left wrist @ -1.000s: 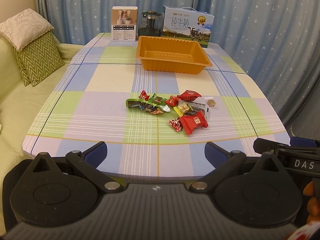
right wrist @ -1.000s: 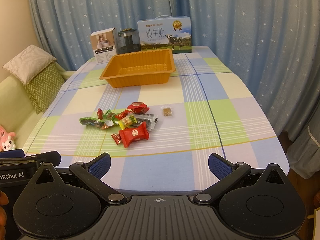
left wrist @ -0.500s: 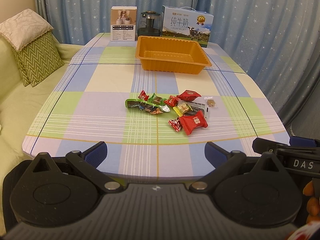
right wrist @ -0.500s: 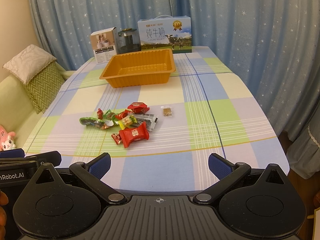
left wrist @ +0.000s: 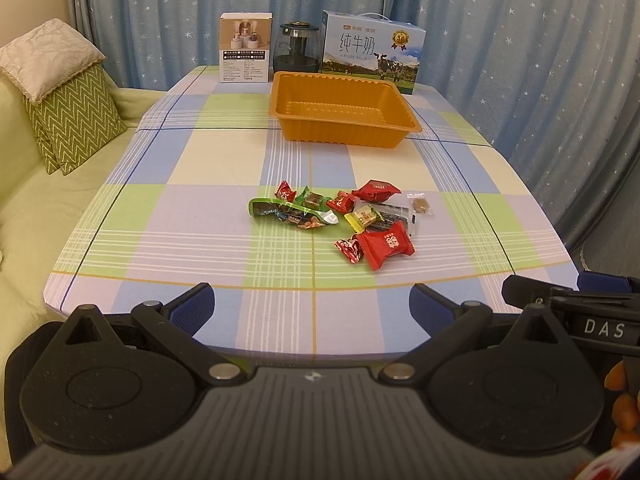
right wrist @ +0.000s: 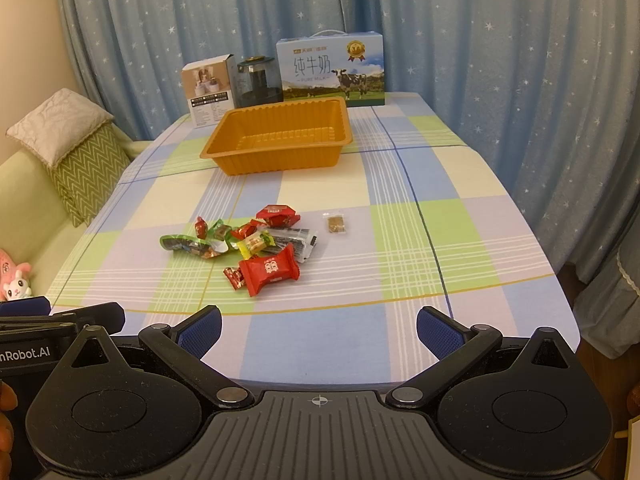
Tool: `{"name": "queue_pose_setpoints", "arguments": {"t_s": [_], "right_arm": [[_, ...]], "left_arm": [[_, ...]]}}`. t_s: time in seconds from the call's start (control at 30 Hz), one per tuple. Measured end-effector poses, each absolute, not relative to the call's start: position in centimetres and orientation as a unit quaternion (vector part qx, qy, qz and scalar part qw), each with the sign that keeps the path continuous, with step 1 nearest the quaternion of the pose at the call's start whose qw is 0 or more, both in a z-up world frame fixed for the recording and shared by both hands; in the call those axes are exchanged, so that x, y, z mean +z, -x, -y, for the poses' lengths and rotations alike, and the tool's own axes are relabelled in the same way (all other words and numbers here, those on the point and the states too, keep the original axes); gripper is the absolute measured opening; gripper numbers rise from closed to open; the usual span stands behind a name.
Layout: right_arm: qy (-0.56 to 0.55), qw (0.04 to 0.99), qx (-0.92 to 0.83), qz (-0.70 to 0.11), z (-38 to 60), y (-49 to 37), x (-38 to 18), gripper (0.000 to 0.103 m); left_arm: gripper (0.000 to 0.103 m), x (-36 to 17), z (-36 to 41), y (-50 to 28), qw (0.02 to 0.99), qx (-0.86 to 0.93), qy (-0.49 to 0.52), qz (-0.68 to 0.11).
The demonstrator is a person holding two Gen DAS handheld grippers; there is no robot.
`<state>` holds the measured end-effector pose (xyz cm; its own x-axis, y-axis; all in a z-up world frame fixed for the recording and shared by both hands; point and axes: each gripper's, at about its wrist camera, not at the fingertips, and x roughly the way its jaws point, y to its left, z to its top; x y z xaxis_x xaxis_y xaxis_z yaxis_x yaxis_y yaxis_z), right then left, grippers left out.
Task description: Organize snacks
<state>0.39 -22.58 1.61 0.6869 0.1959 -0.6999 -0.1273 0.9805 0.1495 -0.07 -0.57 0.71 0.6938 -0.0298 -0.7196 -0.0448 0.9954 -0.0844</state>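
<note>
Several wrapped snacks lie in a loose pile mid-table: a big red packet (left wrist: 385, 245) (right wrist: 269, 271), a green wrapper (left wrist: 276, 209) (right wrist: 182, 243), a yellow candy (left wrist: 364, 216) and a small clear packet (left wrist: 420, 204) (right wrist: 335, 223) apart to the right. An empty orange tray (left wrist: 344, 109) (right wrist: 276, 136) stands behind them. My left gripper (left wrist: 311, 309) is open and empty over the table's near edge. My right gripper (right wrist: 318, 326) is open and empty, also at the near edge.
A white box (left wrist: 245, 47), a dark glass jar (left wrist: 297, 49) and a blue milk carton (left wrist: 372, 52) stand at the table's (left wrist: 200, 216) far edge before blue curtains. A green sofa with cushions (left wrist: 68, 120) lies left. A pink plush toy (right wrist: 14, 280) sits low left.
</note>
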Motion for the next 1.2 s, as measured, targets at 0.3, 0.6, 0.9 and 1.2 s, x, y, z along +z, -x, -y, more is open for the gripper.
{"name": "queue_pose_setpoints", "arguments": {"t_s": [0.3,0.6,0.9,1.2], "right_arm": [[-0.046,0.917,0.088,-0.386,22.7,-0.5,1.5,0.103],[-0.052,0.918,0.085,-0.385,22.6,-1.2,0.5,0.103],[-0.09,0.914,0.095,-0.385,21.8,-3.5,-2.2,0.088],[-0.155,0.893,0.1,-0.411,19.7,-8.7,-6.5,0.067]], "left_arm": [[0.103,0.8,0.7,0.0,0.919,0.005,0.047,-0.391],[0.103,0.5,0.0,-0.7,0.92,0.005,0.051,-0.389],[0.101,-2.2,-2.1,-3.8,0.913,0.01,0.056,-0.403],[0.098,-5.1,-3.8,-8.7,0.905,0.01,0.078,-0.418]]}}
